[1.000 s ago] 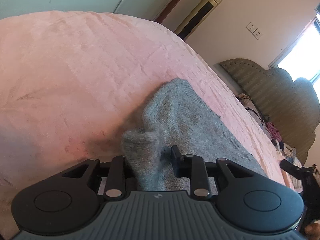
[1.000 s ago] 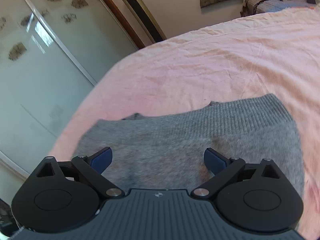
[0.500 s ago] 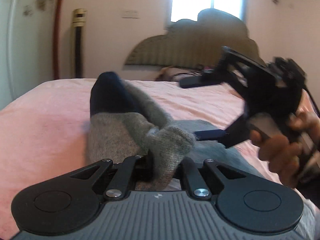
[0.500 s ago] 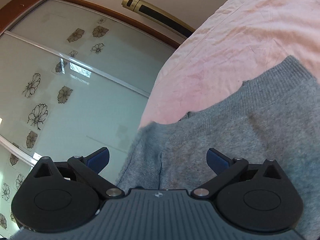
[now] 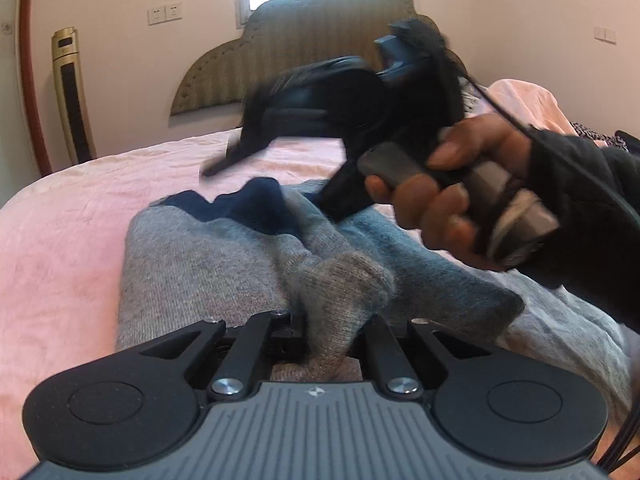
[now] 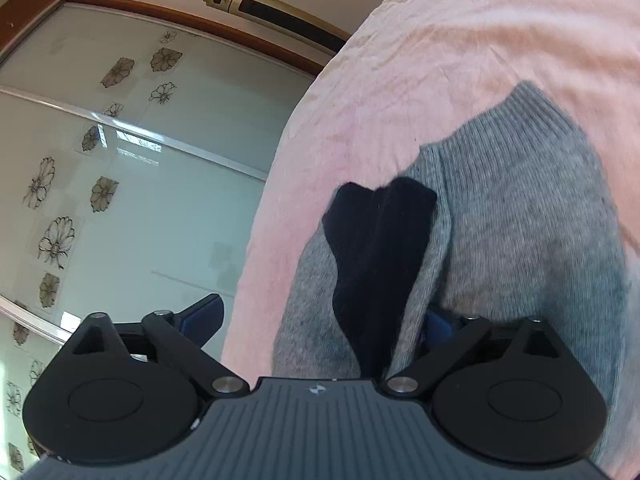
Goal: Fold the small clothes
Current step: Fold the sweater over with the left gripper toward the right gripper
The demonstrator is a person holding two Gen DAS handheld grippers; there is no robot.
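Observation:
A small grey knit sweater (image 5: pixel 200 264) with a navy band (image 5: pixel 248 204) lies on the pink bedspread (image 5: pixel 60 240). My left gripper (image 5: pixel 328 324) is shut on a bunched grey fold of it, lifted over the rest. In the left wrist view a hand (image 5: pixel 452 200) holds the right gripper (image 5: pixel 320 120), blurred, above the sweater's far end. In the right wrist view the right gripper (image 6: pixel 320 320) has its jaws closing around a raised ridge of the sweater (image 6: pixel 520 220) and its navy part (image 6: pixel 376 248). Its left blue pad (image 6: pixel 204 312) stands off the cloth.
The bed's padded headboard (image 5: pixel 320 52) rises at the far end, a gold tower fan (image 5: pixel 70 92) stands by the wall. Sliding glass doors with flower prints (image 6: pixel 120 180) lie past the bed's edge. Other clothes (image 5: pixel 596 136) lie at the far right.
My left gripper shut on the grey fold and swung it over the sweater, rolling as it went. The right gripper came down over a raised ridge with navy cloth; its jaws have narrowed.

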